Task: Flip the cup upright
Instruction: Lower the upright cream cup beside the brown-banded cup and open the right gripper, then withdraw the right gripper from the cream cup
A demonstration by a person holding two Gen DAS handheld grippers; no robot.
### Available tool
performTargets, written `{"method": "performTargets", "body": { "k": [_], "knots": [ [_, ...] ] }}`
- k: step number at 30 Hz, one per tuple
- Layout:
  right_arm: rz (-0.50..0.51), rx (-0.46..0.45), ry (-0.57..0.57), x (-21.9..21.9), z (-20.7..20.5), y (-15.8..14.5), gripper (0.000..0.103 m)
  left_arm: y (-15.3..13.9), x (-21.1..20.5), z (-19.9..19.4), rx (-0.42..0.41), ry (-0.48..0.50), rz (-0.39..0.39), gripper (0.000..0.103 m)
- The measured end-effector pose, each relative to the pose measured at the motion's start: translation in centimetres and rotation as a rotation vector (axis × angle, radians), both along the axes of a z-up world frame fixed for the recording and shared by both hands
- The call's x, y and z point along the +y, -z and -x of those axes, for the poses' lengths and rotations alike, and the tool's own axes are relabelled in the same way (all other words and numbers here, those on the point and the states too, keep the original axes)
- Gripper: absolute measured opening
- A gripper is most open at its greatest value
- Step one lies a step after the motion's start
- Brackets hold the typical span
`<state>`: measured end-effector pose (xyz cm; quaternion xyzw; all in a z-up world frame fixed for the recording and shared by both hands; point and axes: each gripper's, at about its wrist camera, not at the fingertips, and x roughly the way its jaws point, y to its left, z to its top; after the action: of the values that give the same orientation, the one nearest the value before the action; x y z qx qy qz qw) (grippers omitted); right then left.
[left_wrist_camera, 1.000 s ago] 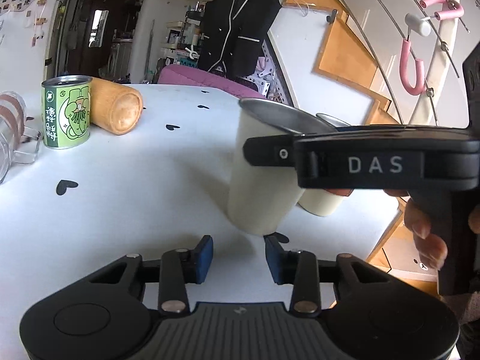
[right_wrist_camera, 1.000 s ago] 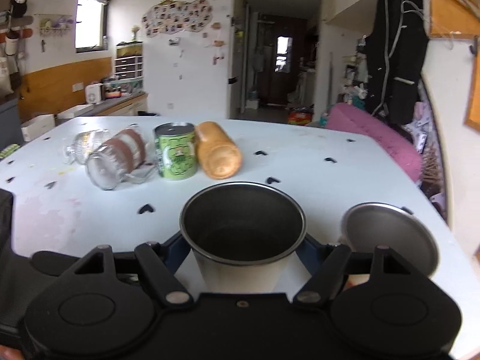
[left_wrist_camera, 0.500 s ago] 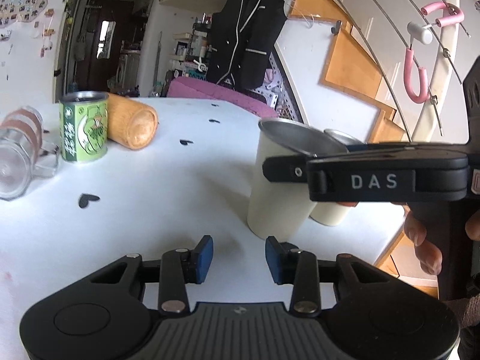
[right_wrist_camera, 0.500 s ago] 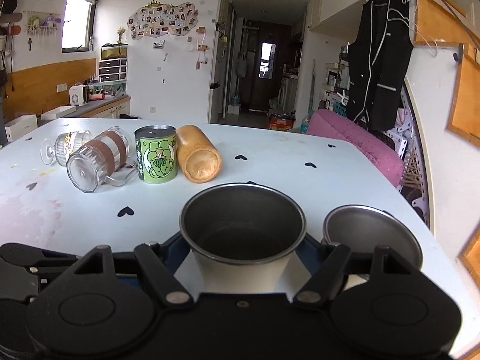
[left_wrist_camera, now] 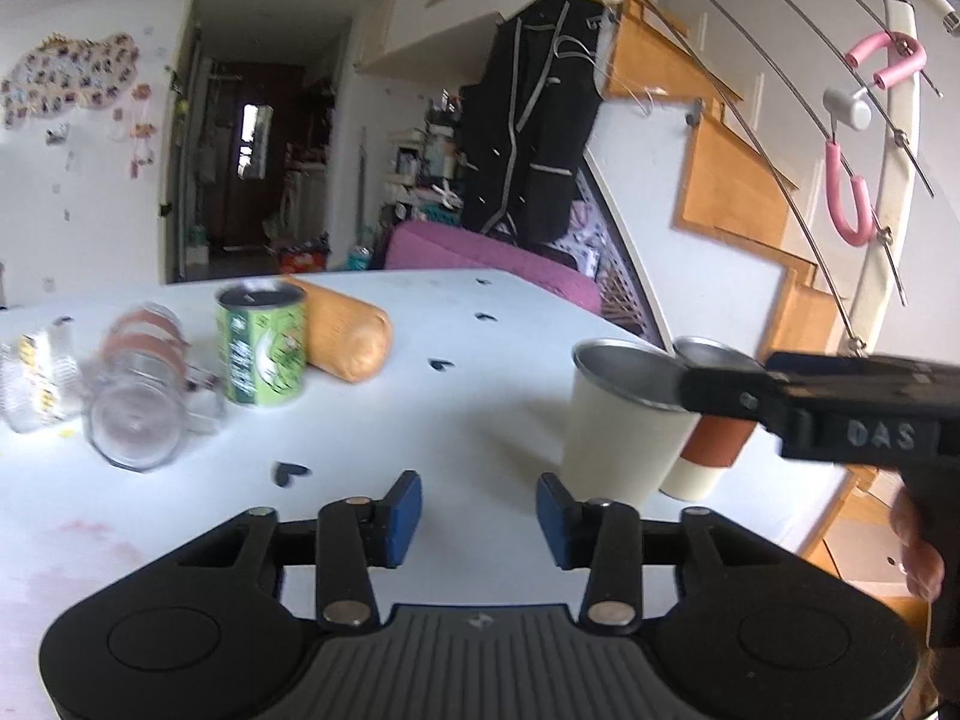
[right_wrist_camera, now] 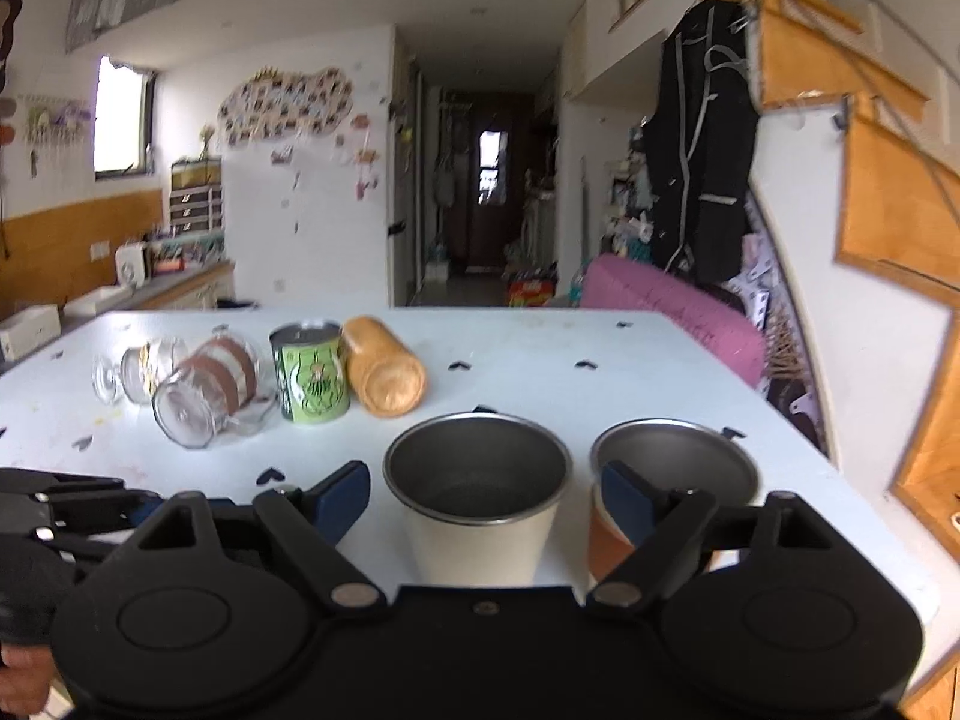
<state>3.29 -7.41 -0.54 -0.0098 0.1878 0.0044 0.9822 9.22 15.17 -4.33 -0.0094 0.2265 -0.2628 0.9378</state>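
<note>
A cream metal cup (right_wrist_camera: 480, 516) stands upright on the white table, mouth up, and it also shows in the left wrist view (left_wrist_camera: 624, 420). My right gripper (right_wrist_camera: 483, 492) is open, its blue pads apart on either side of the cup without touching it. A second upright cup with an orange band (right_wrist_camera: 666, 480) stands just right of it, also seen in the left wrist view (left_wrist_camera: 714, 444). My left gripper (left_wrist_camera: 477, 510) is open and empty, low over the table to the left of the cups.
At the table's far left, a green can (right_wrist_camera: 312, 381) stands upright. A tan wooden cylinder (right_wrist_camera: 384, 375), a glass mug with brown bands (right_wrist_camera: 204, 396) and a small glass (right_wrist_camera: 129, 369) lie on their sides. The table's right edge (right_wrist_camera: 840, 468) is near the cups.
My right gripper has opened and let go of the cream cup, which now stands on the table. Both grippers have drawn back and upward.
</note>
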Motion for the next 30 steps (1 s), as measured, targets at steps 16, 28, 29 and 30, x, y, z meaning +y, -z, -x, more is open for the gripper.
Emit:
{"method": "performTargets", "body": {
  "k": [16,28,29,30],
  "knots": [
    [-0.047,-0.088,0.084,0.0,5.3,0.0,0.095,-2.3,2.7,3.7,-0.105,-0.126,-0.067,0.087],
    [-0.010,-0.096,0.114,0.5,6.5,0.7,0.103,-2.1,3.6,3.8,-0.110,-0.193,-0.069,0.103],
    [-0.007,-0.096,0.115,0.5,6.5,0.8,0.103,-2.1,3.6,3.8,-0.110,-0.196,-0.069,0.103],
    [-0.004,-0.095,0.115,0.6,6.5,0.8,0.103,-2.1,3.6,3.9,-0.111,-0.198,-0.069,0.103]
  ]
}}
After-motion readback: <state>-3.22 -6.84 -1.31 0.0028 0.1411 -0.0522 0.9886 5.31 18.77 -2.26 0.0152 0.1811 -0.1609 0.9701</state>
